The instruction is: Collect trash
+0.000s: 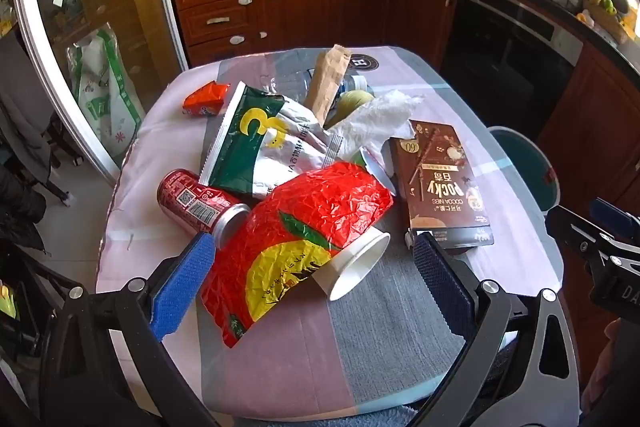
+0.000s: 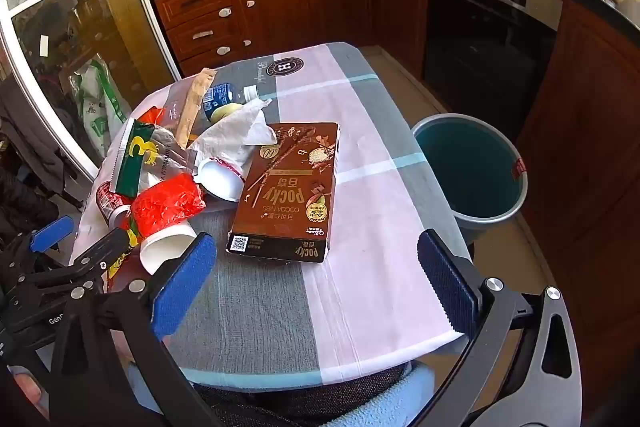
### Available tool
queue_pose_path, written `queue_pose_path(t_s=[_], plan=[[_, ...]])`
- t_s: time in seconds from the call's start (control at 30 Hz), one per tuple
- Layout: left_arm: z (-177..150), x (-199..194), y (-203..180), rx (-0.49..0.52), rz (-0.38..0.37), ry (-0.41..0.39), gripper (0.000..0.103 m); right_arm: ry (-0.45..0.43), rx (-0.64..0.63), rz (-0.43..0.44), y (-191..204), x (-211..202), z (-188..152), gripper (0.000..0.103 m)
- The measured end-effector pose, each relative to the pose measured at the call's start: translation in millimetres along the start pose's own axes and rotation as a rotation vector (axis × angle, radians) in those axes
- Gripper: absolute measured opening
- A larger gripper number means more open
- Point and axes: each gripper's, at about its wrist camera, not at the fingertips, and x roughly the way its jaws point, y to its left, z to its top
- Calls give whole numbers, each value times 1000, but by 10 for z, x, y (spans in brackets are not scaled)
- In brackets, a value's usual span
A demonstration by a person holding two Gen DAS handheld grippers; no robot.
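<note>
Trash lies heaped on the tabletop (image 2: 360,187), with the Pocky box (image 2: 286,193) as its landmark. Left of the box a red wrapper (image 1: 304,227) covers a paper cup (image 1: 354,269), a can (image 1: 200,203) beyond them. Right of the box, off the tabletop, stands the bin (image 2: 472,167). Left hand-held gripper (image 1: 316,275) released, straddling wrapper and cup; right hand-held gripper (image 2: 316,279) released, empty, just before the box
</note>
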Motion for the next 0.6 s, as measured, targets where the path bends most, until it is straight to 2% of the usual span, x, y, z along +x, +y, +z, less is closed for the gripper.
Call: queue_pose_path(t_s=[0.03,0.5,0.6], plan=[[-5,-15,8,-8,-6,-20,99,1,1,1,4,-5,-1,97],[33,-38,156,-6,-7,-19,99,18,5,-1,-13,7,3,97],[-3,-48,70,-5,-1,-26,99,20,5,-1,-7,29,-5,97]])
